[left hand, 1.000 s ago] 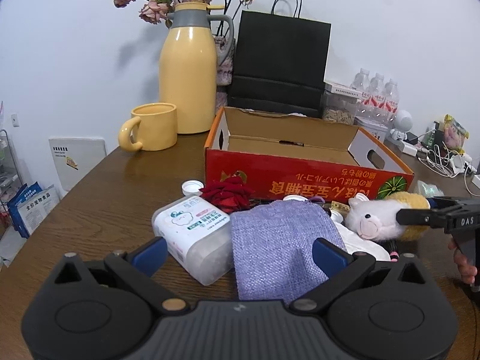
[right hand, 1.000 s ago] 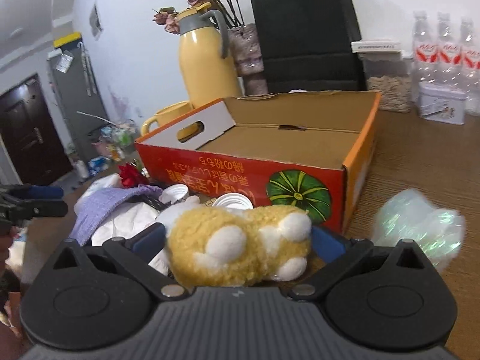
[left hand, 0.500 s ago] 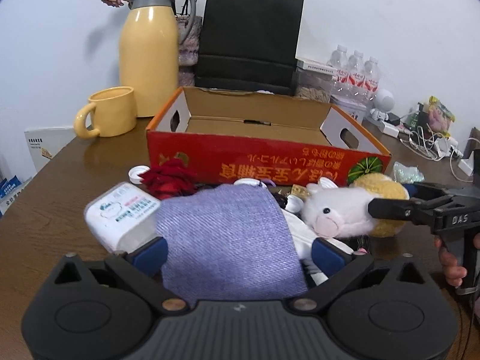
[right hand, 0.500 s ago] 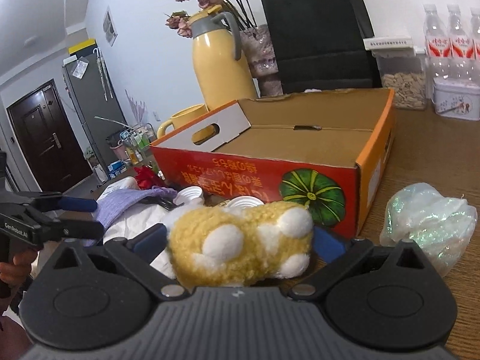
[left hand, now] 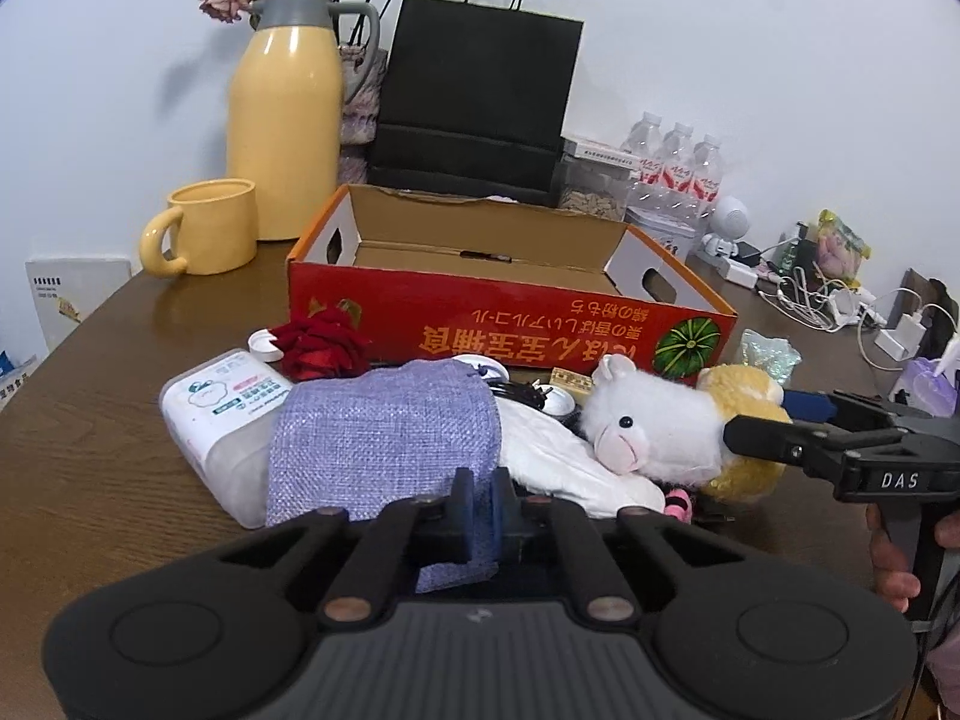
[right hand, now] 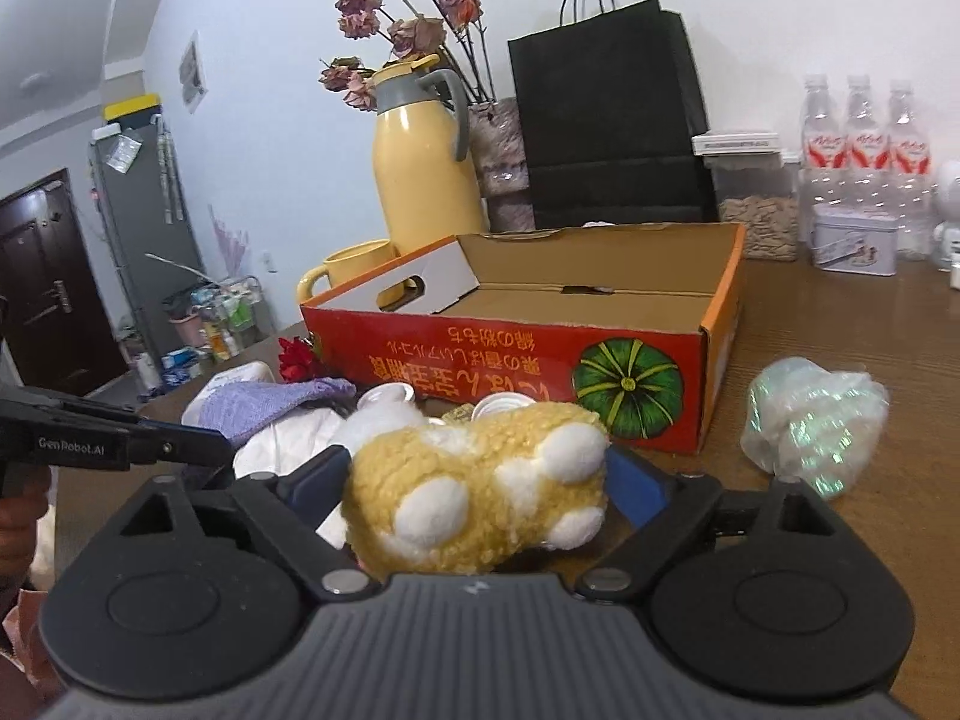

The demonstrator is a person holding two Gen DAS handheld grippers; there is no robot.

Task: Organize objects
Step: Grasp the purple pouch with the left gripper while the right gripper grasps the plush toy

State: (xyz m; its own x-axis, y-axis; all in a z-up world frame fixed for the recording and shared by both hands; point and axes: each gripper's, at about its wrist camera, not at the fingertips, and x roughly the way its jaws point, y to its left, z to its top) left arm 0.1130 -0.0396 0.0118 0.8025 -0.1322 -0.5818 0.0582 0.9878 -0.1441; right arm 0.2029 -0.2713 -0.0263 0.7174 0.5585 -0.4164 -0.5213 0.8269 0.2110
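A purple woven pouch lies on a pile in front of the open red cardboard box. My left gripper is shut on the pouch's near edge. A plush toy with a white head and yellow body lies to the pouch's right. In the right wrist view its yellow rump sits between the blue pads of my right gripper. The jaws are closing and both pads touch its flanks. The left gripper shows at the left edge there, by the pouch.
A white wipes pack, a red fabric flower and a white cloth crowd the pile. Crumpled shiny film lies right of the box. Yellow mug, thermos, black bag and cables stand behind.
My left jaws went from wide open to closed on the pouch's near edge. The right jaws narrowed onto the plush toy, and that gripper shifted sideways a little.
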